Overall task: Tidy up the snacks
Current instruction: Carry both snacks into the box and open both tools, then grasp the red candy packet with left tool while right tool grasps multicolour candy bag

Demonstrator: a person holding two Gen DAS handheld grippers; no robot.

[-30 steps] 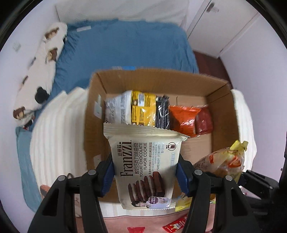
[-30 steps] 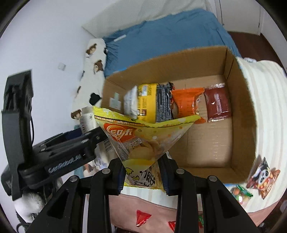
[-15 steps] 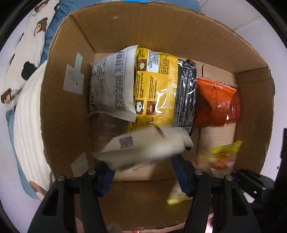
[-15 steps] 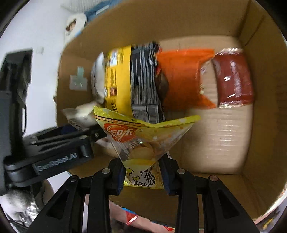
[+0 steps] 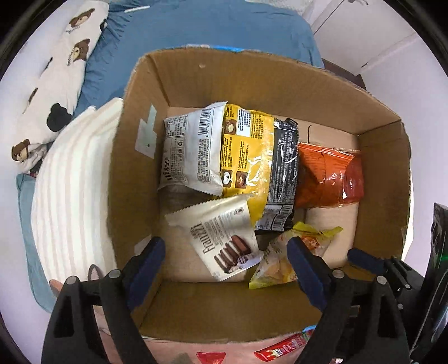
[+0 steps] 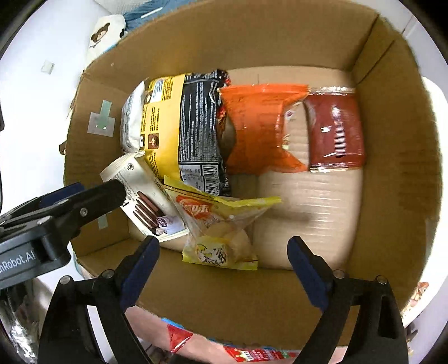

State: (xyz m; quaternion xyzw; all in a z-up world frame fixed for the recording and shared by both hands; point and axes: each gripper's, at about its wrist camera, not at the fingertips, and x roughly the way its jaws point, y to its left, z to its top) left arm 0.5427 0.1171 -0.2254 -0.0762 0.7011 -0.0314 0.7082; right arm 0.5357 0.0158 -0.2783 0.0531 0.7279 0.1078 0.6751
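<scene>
Box [image 6: 392,156]: bare floor lower right; cookie pack [image 5: 224,238] and chip bag [image 6: 221,226] released, both grippers' fingers just spread, empty. Bed [image 5: 210,25] in left view only.

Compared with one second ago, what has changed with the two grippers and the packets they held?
Both grippers came down over the box and their jaws have just been opening. The left gripper let go of the cookie packet; the right gripper let go of the chip bag. Both now lie on the box floor, side by side, touching. The packets at the back stayed put.
</scene>
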